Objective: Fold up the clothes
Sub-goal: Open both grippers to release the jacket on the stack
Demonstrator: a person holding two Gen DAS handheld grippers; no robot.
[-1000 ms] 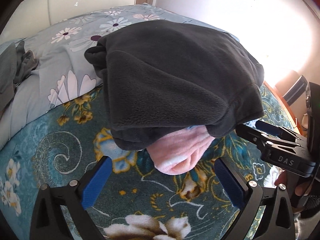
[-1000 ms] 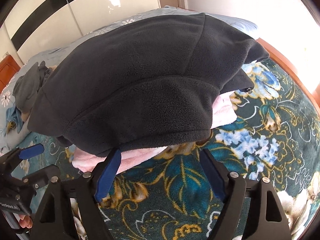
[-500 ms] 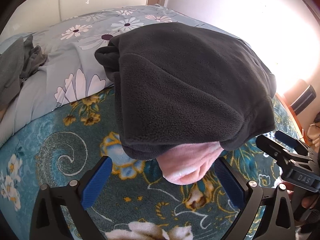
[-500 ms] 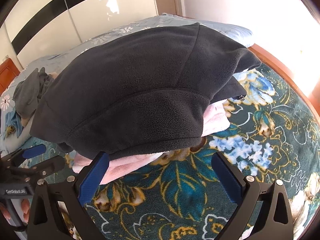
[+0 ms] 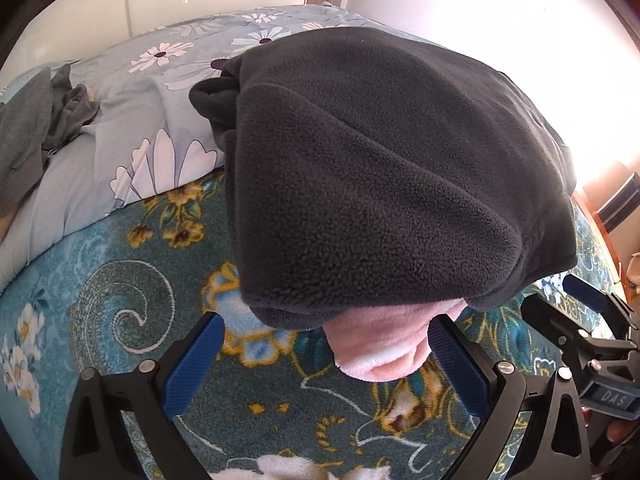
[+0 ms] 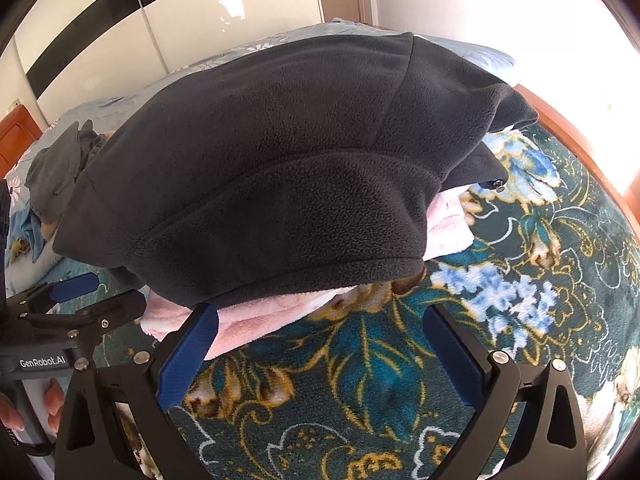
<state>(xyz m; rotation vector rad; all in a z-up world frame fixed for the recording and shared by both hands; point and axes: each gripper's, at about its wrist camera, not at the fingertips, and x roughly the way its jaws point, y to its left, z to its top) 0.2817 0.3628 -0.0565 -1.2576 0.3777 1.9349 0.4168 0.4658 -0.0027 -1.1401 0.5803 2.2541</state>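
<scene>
A folded dark grey fleece garment [image 5: 380,176] lies on top of a folded pink fleece garment [image 5: 384,344] on the teal floral blanket [image 5: 132,312]. My left gripper [image 5: 326,360] is open and empty just in front of the stack's pink end. My right gripper [image 6: 320,348] is open and empty at the stack's long side; the fleece [image 6: 280,176] and pink layer [image 6: 256,320] fill its view. Each gripper shows in the other's view: the right one [image 5: 588,320], the left one [image 6: 76,300].
A crumpled grey garment [image 5: 36,128] lies at the far left on the light blue flowered sheet [image 5: 160,92]. A wooden bed frame [image 6: 568,136] edges the blanket on the right. White walls and a wardrobe [image 6: 160,20] stand behind.
My right gripper's jaws have opened wider and drawn back a little from the stack. The left gripper has shifted slightly; the stack now sits closer in its view.
</scene>
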